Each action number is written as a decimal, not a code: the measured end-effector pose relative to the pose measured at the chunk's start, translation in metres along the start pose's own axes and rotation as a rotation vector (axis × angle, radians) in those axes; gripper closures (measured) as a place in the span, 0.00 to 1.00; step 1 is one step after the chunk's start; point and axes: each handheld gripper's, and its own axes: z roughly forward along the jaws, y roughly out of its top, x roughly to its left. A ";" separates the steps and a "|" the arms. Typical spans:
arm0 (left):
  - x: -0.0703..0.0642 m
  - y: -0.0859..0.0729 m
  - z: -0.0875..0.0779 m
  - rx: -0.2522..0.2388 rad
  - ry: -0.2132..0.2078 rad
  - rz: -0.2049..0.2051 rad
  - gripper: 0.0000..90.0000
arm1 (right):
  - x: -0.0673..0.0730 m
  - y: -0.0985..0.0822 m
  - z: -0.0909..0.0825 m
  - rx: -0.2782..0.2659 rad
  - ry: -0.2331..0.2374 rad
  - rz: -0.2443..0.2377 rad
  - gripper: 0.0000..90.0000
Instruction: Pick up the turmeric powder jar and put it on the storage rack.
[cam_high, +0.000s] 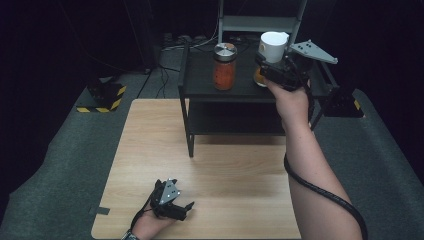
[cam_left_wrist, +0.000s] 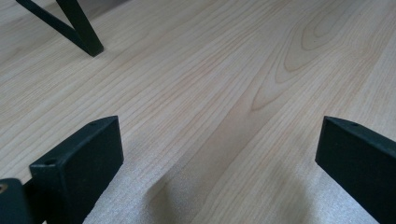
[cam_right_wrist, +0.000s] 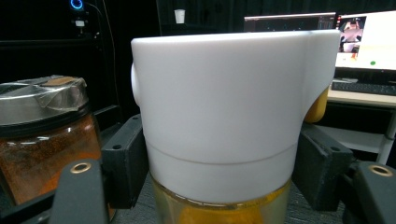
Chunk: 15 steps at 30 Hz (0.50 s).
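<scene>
Our right gripper pinches a white-capped jar, a spice jar just beside it. Our left gripper rests spread on the wooden table.

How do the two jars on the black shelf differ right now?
The white-lidded jar has a tall white cap and yellow contents; the metal-lidded jar has a flat silver lid and orange-red contents. The right gripper clamps the first; the second stands free. Both are glass, upright on the shelf.
</scene>
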 end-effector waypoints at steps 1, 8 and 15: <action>0.000 0.000 0.000 0.000 0.000 -0.001 0.01 | 0.000 0.000 0.000 -0.001 0.001 0.003 0.31; 0.001 0.000 0.000 -0.001 -0.002 -0.002 0.01 | 0.002 -0.002 -0.003 0.003 -0.008 0.011 0.21; 0.000 0.000 0.000 0.000 -0.002 0.001 0.01 | 0.009 -0.006 -0.012 -0.004 -0.013 -0.027 0.00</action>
